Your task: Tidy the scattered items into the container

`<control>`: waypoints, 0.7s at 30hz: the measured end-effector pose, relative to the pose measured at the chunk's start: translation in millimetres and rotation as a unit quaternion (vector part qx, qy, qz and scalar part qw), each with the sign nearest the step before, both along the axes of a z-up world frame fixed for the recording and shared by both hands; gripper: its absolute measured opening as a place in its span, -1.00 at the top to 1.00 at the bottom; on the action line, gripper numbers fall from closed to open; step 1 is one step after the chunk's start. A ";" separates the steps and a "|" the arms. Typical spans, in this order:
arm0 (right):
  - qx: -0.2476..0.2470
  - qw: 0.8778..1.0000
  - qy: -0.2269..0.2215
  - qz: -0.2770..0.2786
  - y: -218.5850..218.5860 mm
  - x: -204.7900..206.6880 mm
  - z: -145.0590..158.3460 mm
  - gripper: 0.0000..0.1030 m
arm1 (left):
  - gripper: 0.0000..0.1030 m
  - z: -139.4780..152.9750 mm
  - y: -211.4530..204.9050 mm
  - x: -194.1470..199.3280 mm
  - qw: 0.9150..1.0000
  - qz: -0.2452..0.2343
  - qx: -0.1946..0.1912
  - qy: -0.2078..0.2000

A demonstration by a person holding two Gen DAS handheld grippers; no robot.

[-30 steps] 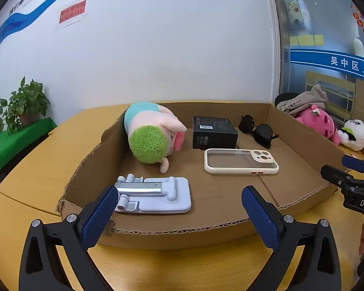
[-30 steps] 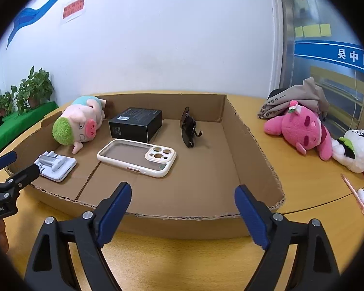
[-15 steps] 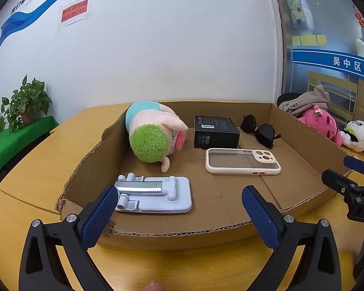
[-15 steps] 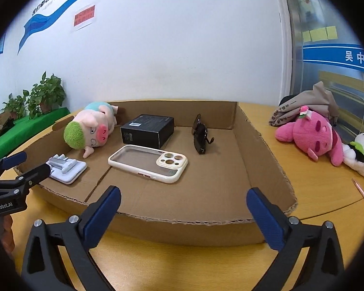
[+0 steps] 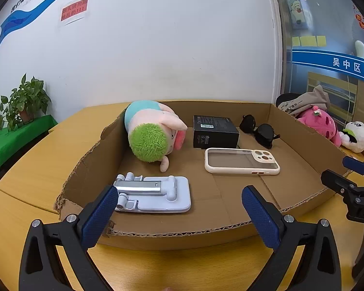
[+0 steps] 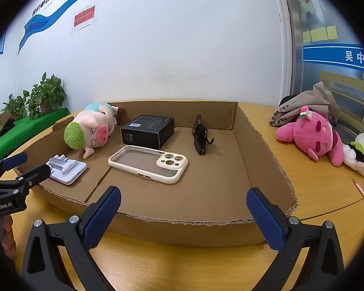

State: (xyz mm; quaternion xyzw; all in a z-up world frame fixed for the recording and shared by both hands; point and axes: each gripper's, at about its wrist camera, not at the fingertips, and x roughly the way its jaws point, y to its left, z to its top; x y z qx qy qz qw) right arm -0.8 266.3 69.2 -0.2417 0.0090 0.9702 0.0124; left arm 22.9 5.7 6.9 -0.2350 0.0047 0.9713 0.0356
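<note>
I hold my left gripper and my right gripper just in front of the near wall of the cardboard tray on the table, both with the fingers wide apart and nothing between them. Inside the tray lie the pig plush, the black box, the sunglasses, the phone case and the folded phone stand. A pink plush and a panda plush lie on the table to the right, outside the tray.

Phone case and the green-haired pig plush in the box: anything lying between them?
Nothing: bare cardboard floor separates the phone case from the pig plush; the left wrist view shows it.
</note>
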 end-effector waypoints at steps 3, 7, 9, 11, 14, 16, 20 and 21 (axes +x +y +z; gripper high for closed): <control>0.000 1.000 0.000 0.000 0.0 0.1 0.0 -1.00 | -1.00 -0.2 -1.0 -1.0 1.000 -0.003 0.005 -0.003; 0.000 1.000 0.000 0.000 0.1 0.1 0.0 -1.00 | -1.00 -0.4 -0.4 -1.1 1.000 -0.004 0.006 -0.003; 0.000 1.000 0.000 0.000 0.0 0.1 0.1 -1.00 | -1.00 -0.5 -0.1 -1.0 1.000 -0.003 0.005 -0.003; 0.000 1.000 0.000 0.000 0.1 0.1 0.1 -1.00 | -1.00 -0.5 0.7 -0.6 1.000 -0.002 0.003 -0.001; 0.000 1.000 0.000 0.000 0.0 0.1 0.1 -1.00 | -1.00 -0.4 1.5 0.1 1.000 0.000 0.000 0.000; 0.000 1.000 0.000 0.000 0.1 0.2 0.1 -1.00 | -1.00 -0.4 1.7 0.2 1.000 0.001 -0.001 0.001; 0.000 1.000 0.000 0.000 0.1 0.2 0.2 -1.00 | -1.00 -0.3 2.4 0.9 1.000 0.002 -0.003 0.002; 0.000 1.000 0.000 0.000 0.1 0.2 0.2 -1.00 | -1.00 -0.2 3.0 1.3 1.000 0.003 -0.004 0.002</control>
